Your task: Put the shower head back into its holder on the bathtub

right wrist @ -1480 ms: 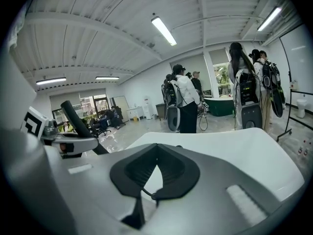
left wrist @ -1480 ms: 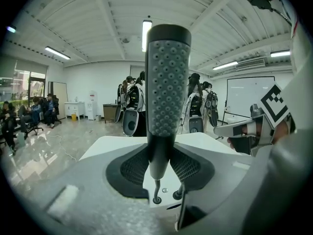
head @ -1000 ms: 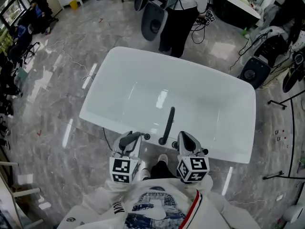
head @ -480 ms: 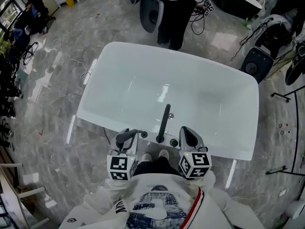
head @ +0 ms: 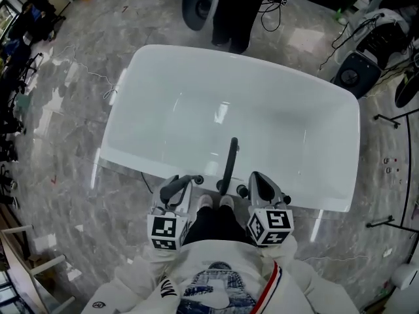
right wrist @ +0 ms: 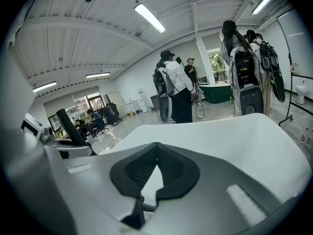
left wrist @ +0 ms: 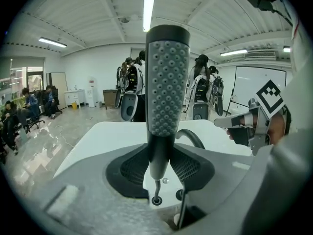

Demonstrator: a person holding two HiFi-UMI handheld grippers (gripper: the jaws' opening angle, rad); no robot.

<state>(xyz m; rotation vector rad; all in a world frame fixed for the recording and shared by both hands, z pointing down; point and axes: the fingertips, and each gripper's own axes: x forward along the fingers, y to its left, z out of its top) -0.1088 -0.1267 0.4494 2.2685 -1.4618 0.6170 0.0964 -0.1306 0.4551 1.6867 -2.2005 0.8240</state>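
The dark grey shower head (left wrist: 167, 77) stands upright between the jaws of my left gripper (left wrist: 159, 158), which is shut on its handle; a thin hose runs down from it to a small ring on the tub rim (left wrist: 156, 200). From the head view, the left gripper (head: 182, 183) sits at the near rim of the white bathtub (head: 131, 77), left of the black faucet spout (head: 230, 162). My right gripper (head: 257, 182) hovers just right of the spout, jaws shut and holding nothing (right wrist: 155, 161). The shower head (right wrist: 68, 127) also shows at the left of the right gripper view.
Two small black knobs (head: 241, 191) flank the spout on the rim. A person (head: 236, 12) stands beyond the far side of the tub. Black backpack-like gear (head: 349, 75), cables and thin stands (head: 393, 221) lie on the marble floor at the right.
The head view has drifted, so the tub sits higher in the picture. Both grippers stay at the near rim by the spout; the left one still holds the shower head.
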